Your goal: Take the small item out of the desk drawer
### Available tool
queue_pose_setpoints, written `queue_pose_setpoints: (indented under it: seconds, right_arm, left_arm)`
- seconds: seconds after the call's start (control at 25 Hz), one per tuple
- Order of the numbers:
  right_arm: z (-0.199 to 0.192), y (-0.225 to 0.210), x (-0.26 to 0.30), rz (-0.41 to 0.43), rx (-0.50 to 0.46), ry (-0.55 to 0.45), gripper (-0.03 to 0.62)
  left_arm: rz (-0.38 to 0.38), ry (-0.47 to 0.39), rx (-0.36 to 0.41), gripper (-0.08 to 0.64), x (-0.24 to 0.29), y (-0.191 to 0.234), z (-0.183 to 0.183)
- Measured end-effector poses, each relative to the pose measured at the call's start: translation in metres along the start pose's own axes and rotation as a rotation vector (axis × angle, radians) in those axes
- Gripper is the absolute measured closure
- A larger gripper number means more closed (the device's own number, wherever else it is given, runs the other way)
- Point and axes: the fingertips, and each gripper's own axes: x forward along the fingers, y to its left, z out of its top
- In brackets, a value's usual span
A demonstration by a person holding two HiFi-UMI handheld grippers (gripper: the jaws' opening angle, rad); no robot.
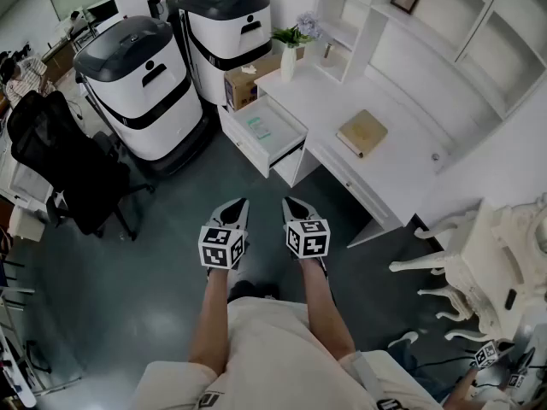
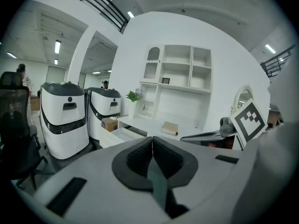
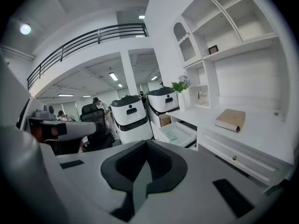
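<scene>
The white desk (image 1: pixel 335 101) has its left drawer (image 1: pixel 282 120) pulled open. A small pale green item (image 1: pixel 259 127) lies flat inside it; the right gripper view also shows this item (image 3: pixel 171 135) in the drawer (image 3: pixel 183 130). Both grippers hang side by side over the dark floor, well short of the drawer. My left gripper (image 1: pixel 238 204) is shut and empty, its jaws touching in the left gripper view (image 2: pixel 152 142). My right gripper (image 1: pixel 291 203) is likewise shut with nothing in it (image 3: pixel 146 146).
Two white and black machines (image 1: pixel 141 84) (image 1: pixel 226 28) stand left of the desk, with a cardboard box (image 1: pixel 246 82) between them and it. A tan book (image 1: pixel 361 132) and a potted plant (image 1: pixel 292 48) sit on the desk. A black office chair (image 1: pixel 60 156) is left, a white ornate chair (image 1: pixel 479 263) right.
</scene>
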Motion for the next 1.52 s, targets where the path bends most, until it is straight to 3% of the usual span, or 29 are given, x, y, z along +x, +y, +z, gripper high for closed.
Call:
queue_pose_setpoints:
  seconds: [0.48,0.76,1.12,1.32,1.52]
  right_arm:
    - [0.005,0.008,0.007,0.029,-0.021,0.0,0.566]
    - [0.018,0.0,0.014,-0.017,-0.013,-0.057,0.569]
    - [0.022,-0.007,0.055,0.087,0.073,-0.053,0.569]
    - [0.047,-0.014,0.086,0.197,0.193,-0.086,0.569]
    - [0.067,-0.028,0.136,0.221,0.131,-0.036,0.569]
  left_arm:
    - [0.007,0.002,0.024,0.543,-0.001,0.004,0.006]
    - [0.015,0.02,0.012,0.543,0.002,0.011,-0.001]
    - [0.01,0.026,-0.014,0.543,0.04,0.042,0.001]
    - [-0.001,0.014,-0.045,0.543,0.074,0.067,0.017]
    - [0.002,0.023,-0.071,0.543,0.125,0.105,0.035]
